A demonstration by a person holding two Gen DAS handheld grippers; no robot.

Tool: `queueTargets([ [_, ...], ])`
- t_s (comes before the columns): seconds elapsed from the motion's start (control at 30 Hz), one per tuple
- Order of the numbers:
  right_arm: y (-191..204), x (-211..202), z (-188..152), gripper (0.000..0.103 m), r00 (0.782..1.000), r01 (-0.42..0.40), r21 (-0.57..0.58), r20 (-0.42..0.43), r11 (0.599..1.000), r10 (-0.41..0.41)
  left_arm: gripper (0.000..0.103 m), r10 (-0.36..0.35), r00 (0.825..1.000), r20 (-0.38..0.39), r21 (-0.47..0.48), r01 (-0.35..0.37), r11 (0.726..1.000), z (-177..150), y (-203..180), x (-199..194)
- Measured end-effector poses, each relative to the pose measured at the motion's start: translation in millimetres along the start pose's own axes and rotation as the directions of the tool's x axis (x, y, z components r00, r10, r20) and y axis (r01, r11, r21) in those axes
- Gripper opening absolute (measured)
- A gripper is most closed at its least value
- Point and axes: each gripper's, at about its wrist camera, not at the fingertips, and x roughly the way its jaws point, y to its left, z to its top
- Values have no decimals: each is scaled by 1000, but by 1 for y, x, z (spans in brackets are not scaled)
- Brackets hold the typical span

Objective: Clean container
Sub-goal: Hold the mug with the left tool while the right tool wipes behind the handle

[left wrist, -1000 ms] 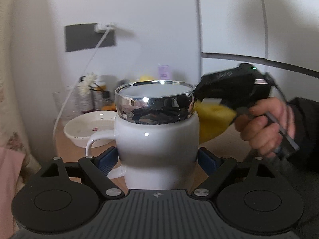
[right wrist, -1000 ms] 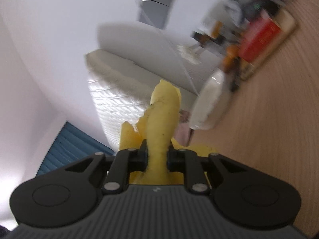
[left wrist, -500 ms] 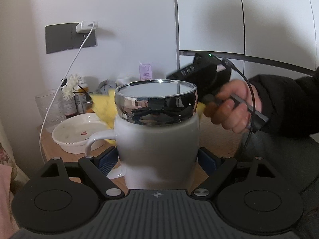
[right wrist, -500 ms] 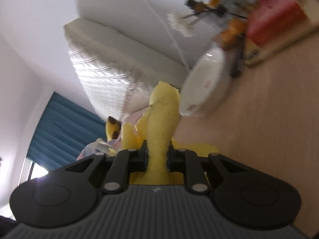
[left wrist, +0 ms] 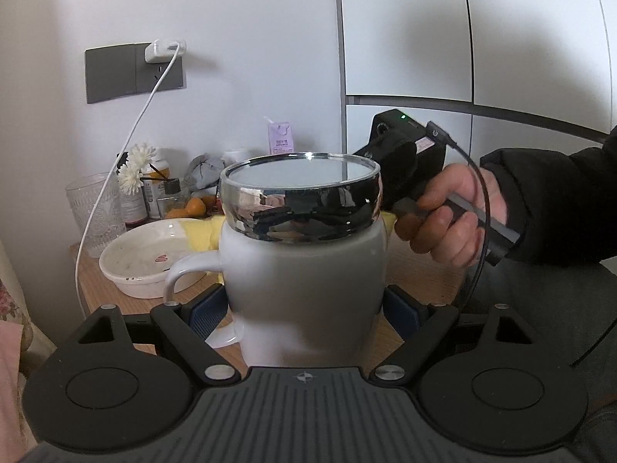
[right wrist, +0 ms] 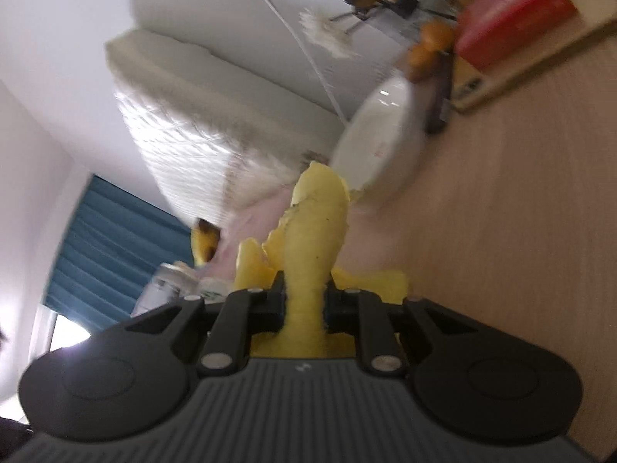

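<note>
While lidded, mug [left wrist: 304, 281] in left tongs [left wrist: 304, 308]

Left gripper [left wrist: 304, 305] level, fingers [left wrist: 204, 310] spread wide, pads pressed on both sides of mug [left wrist: 304, 285], holding it upright. Right gripper [right wrist: 304, 297] rolled hard sideways, jaws pinched tight on sponge [right wrist: 312, 239]. Right hand [left wrist: 451, 216] wrapped round its handle, just behind mug's right side, black sleeve [left wrist: 547, 200] trailing off right.

A white mug [left wrist: 304, 289] with a chrome lid is gripped upright by the left tongs [left wrist: 304, 308]. The right tongs [left wrist: 405, 158] are held behind it, above the table [left wrist: 420, 277].
</note>
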Motion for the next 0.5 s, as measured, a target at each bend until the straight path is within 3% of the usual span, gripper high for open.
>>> queueTargets([
  [0.13,9,-13,-1,18,994,-84,12,67,996,83,89,14,1000,-4,-1,-14,1000,0,-2,0],
  [0.3,4,-19,-13,18,998,20,26,61,999,-21,90,37,999,-9,-3,-37,999,0,-5,1],
  [0.43,13,-32,-21,18,991,-41,17,125,999,38,90,62,998,-12,-11,-63,998,0,-9,1],
  [0.5,8,-30,-27,18,993,9,33,118,999,-12,90,74,997,-14,-10,-74,997,1,-11,2],
])
